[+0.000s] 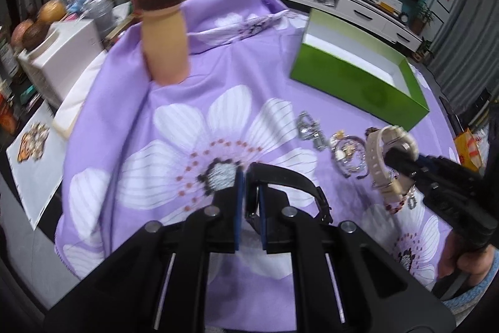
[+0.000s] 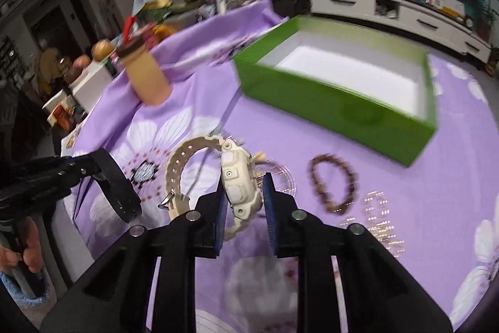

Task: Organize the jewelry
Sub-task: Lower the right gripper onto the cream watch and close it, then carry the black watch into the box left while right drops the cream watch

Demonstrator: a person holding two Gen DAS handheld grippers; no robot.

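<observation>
Left tongs clamped on a black watch, strap looping out to their right, held above the purple flowered cloth on the worktop. Right tongs grip a cream watch by its case, strap arcing left. Green box sits open further back, white inside, nothing visible in it. Brown bead bracelet lies on the cloth right of the right tongs; beyond it something pale and chain-like, too blurred to identify. Tan bottle at back left.
</observation>
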